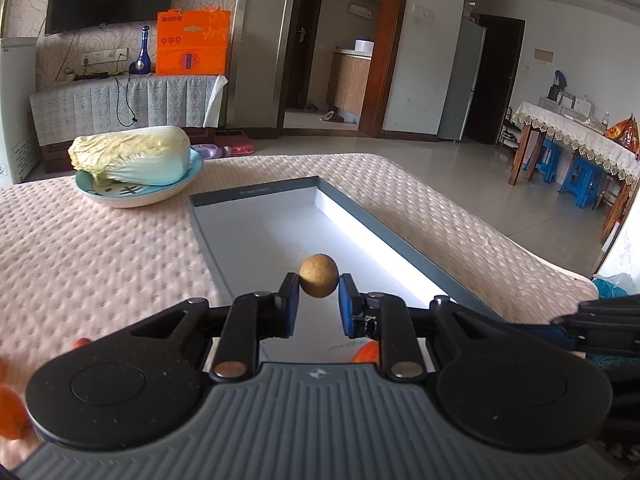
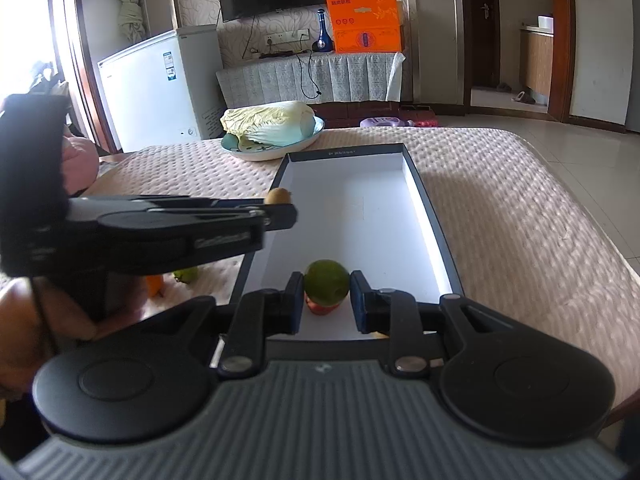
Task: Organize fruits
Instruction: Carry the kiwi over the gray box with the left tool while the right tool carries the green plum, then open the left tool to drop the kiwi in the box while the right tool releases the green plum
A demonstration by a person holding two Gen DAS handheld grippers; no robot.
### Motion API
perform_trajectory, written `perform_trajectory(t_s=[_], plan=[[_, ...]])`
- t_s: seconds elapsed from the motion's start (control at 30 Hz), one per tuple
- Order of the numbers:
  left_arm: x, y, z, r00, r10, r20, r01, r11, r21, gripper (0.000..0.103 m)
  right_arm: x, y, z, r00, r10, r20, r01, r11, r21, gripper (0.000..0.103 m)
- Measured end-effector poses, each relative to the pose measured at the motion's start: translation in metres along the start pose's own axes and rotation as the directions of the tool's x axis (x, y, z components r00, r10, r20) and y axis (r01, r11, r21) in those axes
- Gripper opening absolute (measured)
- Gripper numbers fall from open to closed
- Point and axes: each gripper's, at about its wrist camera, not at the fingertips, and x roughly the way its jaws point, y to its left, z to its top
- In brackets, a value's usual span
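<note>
My left gripper (image 1: 319, 286) is shut on a small round brown fruit (image 1: 318, 276), held above the near part of a long grey-rimmed box (image 1: 256, 191) with a white floor. In the right wrist view the left gripper (image 2: 286, 210) reaches in from the left over the box's left rim, the brown fruit (image 2: 279, 196) at its tip. My right gripper (image 2: 327, 300) is shut on a green round fruit (image 2: 327, 285) over the near end of the box (image 2: 344, 153). A red fruit (image 2: 322, 309) lies on the box floor just beneath it.
A napa cabbage (image 2: 272, 124) on a blue-rimmed plate (image 2: 256, 154) stands behind the box's far left corner. An orange (image 2: 154, 285) and a green fruit (image 2: 187, 274) lie on the pink quilted cover (image 1: 100, 260) left of the box. Another orange (image 1: 366, 354) shows under my left gripper.
</note>
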Motion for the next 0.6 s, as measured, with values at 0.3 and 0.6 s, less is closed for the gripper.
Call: perform_trajectory(t_s=[0.3,0.6], plan=[[0.04,-0.005,0.003,0.999,0.013,-0.035,-0.013,1.0,-0.007,0.025,0.0,-0.007,-0.003,1.0,0.005,-0.014,-0.005,1.0,0.009,0.028],[0.053,-0.012,0.001,0.999,0.0,-0.048,0.001,1.0,0.013,0.027,0.003,-0.009,-0.004,1.0,0.005,-0.026,-0.005,1.0,0.014,0.028]])
